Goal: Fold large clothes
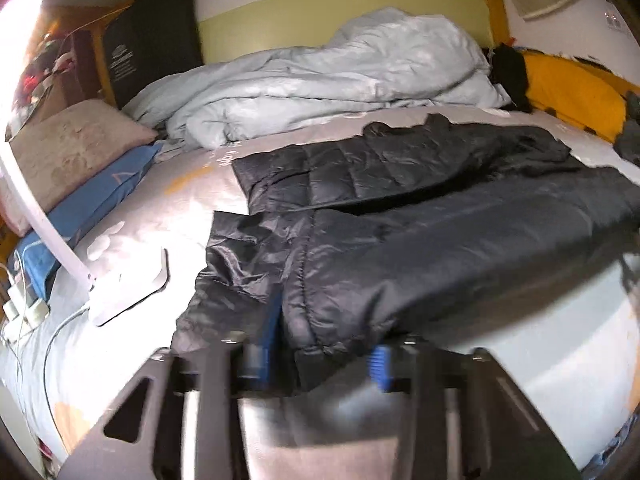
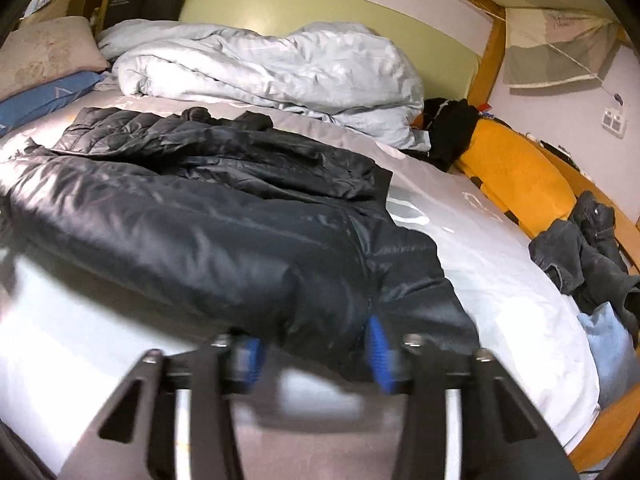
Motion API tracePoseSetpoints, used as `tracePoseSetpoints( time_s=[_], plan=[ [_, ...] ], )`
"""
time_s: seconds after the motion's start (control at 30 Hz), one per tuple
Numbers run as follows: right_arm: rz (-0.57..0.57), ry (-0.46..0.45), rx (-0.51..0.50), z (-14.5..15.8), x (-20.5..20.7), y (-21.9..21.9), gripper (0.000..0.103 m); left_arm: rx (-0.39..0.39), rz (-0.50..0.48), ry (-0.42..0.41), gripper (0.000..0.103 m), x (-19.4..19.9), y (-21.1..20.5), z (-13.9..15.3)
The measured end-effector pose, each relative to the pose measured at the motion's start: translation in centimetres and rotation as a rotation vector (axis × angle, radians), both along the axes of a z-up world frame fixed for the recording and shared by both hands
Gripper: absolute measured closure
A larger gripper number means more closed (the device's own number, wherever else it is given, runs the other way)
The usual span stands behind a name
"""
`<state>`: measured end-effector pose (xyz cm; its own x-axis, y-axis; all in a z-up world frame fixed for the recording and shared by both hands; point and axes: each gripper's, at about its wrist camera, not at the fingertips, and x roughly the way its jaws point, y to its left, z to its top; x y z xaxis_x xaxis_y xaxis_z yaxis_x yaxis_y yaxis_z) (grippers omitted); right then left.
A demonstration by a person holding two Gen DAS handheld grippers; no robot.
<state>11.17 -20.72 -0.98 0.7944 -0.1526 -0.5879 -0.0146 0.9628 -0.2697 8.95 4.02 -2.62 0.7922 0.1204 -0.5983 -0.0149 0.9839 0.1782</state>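
Left wrist view is showing the left gripper [image 1: 322, 354] clamping the near hem of the dark jacket [image 1: 400, 240] that is lying across the bed [image 1: 180, 216], while the right gripper [image 2: 316, 354] is pinching the same hem.

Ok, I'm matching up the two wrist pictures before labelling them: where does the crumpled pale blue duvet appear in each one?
Left wrist: the pale blue duvet lies top centre, beyond the dark puffer jacket, against the green wall.
Right wrist: the duvet lies top centre-left, again beyond the jacket.
Shared landmark: the orange cushion, just right of the duvet in both.
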Motion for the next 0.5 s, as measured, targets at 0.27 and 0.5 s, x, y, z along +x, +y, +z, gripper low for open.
tracePoseSetpoints(
  time_s=[0.27, 0.5],
  plan=[
    [0.020, -0.035, 0.025, 2.7, -3.2, 0.4, 0.082, -0.037, 0.003, 0.079, 0.076, -2.5, 0.2, 1.9],
    [0.093, 0.032, 0.000, 3.0, -8.1, 0.7, 0.079, -0.052, -0.031, 0.200, 0.072, -7.1, 0.8, 2.2]
  ],
)
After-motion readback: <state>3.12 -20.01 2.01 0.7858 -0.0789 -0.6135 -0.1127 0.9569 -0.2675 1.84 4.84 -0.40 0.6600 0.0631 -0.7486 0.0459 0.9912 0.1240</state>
